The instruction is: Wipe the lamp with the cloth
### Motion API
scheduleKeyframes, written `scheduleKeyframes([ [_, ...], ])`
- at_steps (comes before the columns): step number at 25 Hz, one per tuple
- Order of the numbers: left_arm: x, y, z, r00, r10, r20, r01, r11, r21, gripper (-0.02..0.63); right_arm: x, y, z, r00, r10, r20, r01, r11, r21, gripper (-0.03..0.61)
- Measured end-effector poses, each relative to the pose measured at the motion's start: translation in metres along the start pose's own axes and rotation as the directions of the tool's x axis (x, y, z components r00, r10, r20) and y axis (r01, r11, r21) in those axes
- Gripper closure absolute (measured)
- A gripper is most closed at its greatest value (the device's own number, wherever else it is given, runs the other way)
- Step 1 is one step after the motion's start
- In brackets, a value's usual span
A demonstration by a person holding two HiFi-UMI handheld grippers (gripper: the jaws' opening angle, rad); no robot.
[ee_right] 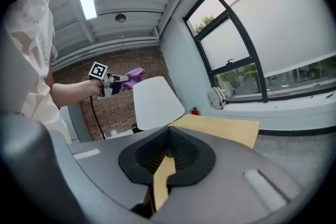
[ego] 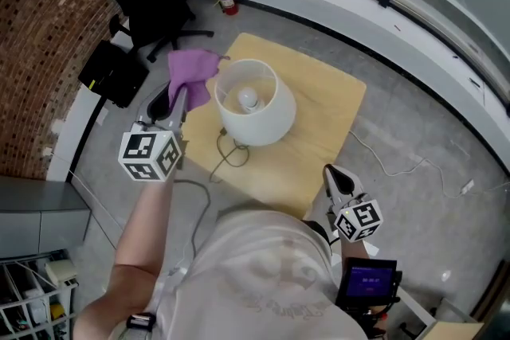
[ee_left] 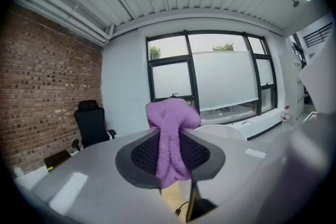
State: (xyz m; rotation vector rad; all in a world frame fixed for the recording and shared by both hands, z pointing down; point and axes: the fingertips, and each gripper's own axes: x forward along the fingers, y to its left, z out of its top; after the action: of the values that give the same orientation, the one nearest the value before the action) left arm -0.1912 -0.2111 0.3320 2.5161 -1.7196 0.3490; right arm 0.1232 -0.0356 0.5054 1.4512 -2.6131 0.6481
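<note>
Holding the cloth (ego: 191, 74) beside the lamp (ego: 263, 122).
Left gripper (ego: 180, 98) pinches it for wiping; right gripper (ego: 332, 175), jaws together, is empty.

Fuzzy purple cloth (ee_left: 169, 139) pinched in grey left claw (ee_left: 170, 150) with black ribbed pads (ee_left: 144, 152); plain white fabric lampshade (ego: 249, 101) just right of it; pale yellow wooden tabletop (ego: 319, 131) beneath; red-brown brick wall (ee_left: 42, 86) to its left

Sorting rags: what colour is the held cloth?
Purple cloth, best seen in the left gripper view.
</note>
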Motion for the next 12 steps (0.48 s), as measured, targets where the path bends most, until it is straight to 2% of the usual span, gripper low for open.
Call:
scheduleKeyframes([
  [2, -0.001, 0.000, -0.018, 1.000, 0.003, -0.015, -0.004, 0.999, -0.038, 0.522, -0.001, -0.004, -0.002, 1.000, -0.007, -0.004, 0.007, 1.000, -0.010, 0.565],
  [5, 0.006, 0.007, -0.024, 1.000, -0.017, 0.003, 0.017, 0.997, -0.080, 0.522, 0.026, 0.003, 0.012, 1.000, 0.016, 0.004, -0.016, 0.999, -0.037, 0.565],
  [8, 0.012, 0.005, -0.027, 1.000, -0.016, 0.018, 0.018, 0.996, -0.084, 0.522, 0.043, 0.014, 0.022, 0.999, 0.047, -0.004, -0.048, 0.997, -0.054, 0.565],
  [12, 0.022, -0.013, -0.032, 0.998, -0.058, 0.028, 0.061, 0.992, -0.113, 0.522, 0.043, 0.017, 0.028, 0.999, 0.042, -0.019, -0.043, 0.997, -0.059, 0.565],
])
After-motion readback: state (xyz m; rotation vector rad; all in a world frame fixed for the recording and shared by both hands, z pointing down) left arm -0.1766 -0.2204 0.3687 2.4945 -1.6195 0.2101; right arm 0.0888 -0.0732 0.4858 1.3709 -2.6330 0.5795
